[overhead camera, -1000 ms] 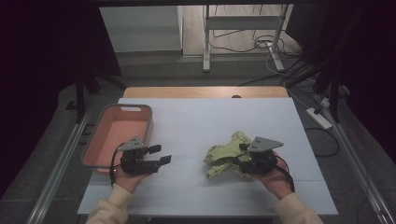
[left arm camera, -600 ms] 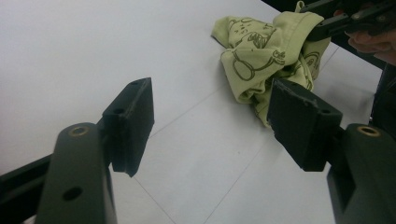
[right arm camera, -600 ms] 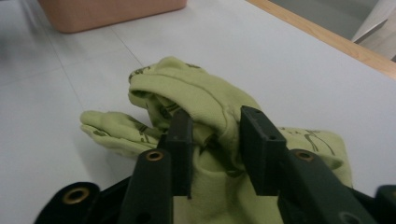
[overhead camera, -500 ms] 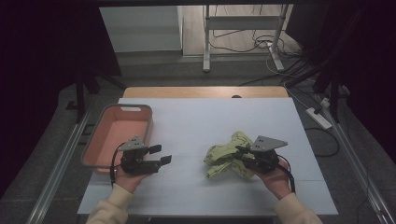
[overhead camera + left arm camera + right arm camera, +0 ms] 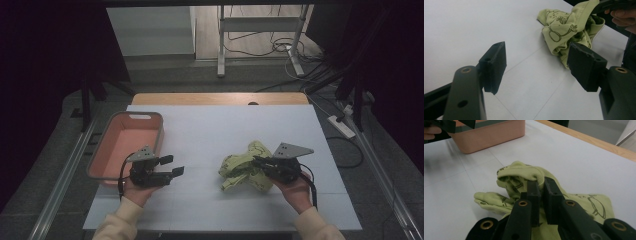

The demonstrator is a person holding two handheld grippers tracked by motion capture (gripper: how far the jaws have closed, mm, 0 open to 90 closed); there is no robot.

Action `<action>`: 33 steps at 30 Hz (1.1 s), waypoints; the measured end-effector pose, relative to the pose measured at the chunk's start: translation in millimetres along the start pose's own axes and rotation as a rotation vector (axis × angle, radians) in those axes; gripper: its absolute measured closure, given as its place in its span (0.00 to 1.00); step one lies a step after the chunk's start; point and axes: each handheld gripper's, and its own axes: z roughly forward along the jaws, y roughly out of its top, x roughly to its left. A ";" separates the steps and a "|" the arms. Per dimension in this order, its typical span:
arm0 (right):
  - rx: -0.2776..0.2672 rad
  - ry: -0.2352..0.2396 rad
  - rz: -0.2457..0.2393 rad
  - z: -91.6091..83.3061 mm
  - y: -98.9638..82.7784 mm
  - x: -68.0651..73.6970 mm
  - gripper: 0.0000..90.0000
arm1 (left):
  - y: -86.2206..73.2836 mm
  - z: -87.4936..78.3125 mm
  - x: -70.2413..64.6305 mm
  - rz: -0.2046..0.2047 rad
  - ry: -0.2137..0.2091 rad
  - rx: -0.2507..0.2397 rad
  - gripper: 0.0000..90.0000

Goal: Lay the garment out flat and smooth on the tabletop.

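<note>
Pink bin (image 5: pixel 150 122) holds nothing (beside left gripper (image 5: pixel 172 165), jaws wide); right gripper (image 5: pixel 541 185) just closed, pinching green cloth (image 5: pixel 519 176).

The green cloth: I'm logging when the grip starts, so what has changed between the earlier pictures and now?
The right gripper has just been closing its fingers and now pinches a raised fold of the green cloth; a second ago they stood wider around it. The cloth bunched slightly. The left gripper stayed open in the same place beside the pink tray, and neither hand shifted.
</note>
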 end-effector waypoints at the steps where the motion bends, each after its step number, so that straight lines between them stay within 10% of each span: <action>1: -0.002 -0.001 0.002 -0.2 0.4 0.2 0.93 | 0.2 0.6 -0.5 0.001 -0.001 0.000 0.36; 33: -0.045 -0.009 0.025 -3.9 6.0 -1.6 0.93 | 18.3 85.2 -39.9 0.105 -0.067 0.082 0.36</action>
